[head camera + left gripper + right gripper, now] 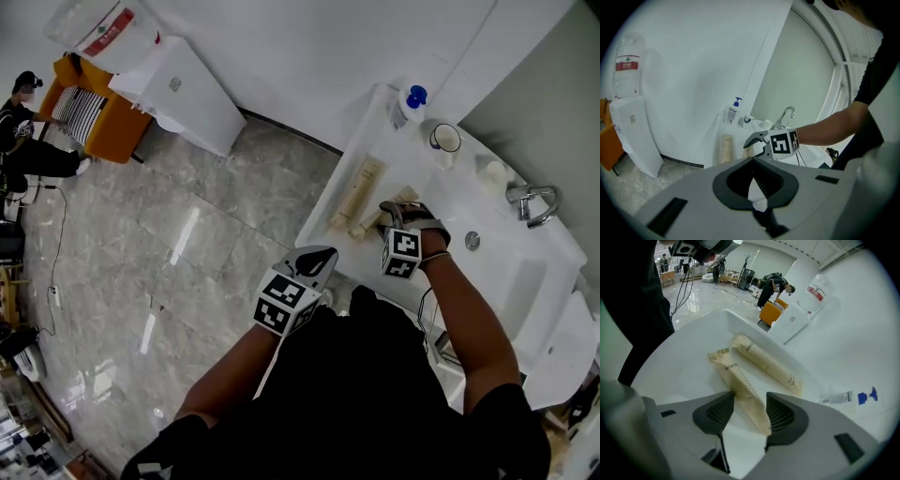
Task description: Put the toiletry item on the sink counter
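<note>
Both jaws of the right gripper (750,394) stand wide apart — a paper-wrapped packet (735,375) lies between, unpressed.

Right gripper (749,404) points steeply down over the sink counter (370,141), jaws spread wide, while left gripper (317,260) hangs just off that counter's edge, jaws together.

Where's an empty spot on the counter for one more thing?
Bare counter lies between the paper packets and the cup. The left edge is crowded: two packets side by side, the right hand-held gripper open over one. The pump bottle fills the far corner.
</note>
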The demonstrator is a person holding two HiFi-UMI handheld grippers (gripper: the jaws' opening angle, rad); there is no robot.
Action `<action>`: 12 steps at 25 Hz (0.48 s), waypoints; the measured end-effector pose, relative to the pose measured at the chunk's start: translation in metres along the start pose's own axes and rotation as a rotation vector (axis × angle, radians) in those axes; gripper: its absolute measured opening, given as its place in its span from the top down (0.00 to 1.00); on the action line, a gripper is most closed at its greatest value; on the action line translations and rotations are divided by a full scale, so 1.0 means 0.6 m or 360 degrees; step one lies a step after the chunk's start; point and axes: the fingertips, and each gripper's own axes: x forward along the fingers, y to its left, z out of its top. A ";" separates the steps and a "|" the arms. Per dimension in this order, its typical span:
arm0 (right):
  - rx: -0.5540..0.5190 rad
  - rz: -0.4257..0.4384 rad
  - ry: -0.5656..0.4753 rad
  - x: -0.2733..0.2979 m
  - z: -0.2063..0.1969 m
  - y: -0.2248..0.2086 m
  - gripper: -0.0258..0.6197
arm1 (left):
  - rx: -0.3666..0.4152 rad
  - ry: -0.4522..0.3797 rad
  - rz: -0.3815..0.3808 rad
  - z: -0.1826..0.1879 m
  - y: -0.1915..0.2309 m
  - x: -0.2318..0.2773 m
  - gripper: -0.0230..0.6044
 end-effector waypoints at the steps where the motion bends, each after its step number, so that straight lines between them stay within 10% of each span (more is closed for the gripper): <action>1: -0.0011 -0.0001 -0.0004 0.001 0.000 -0.001 0.65 | -0.0004 0.0003 -0.0003 -0.001 -0.002 0.002 0.96; 12: -0.0018 -0.0035 0.0006 -0.013 0.001 0.008 0.88 | -0.0002 -0.0023 -0.0039 -0.006 -0.015 0.004 0.96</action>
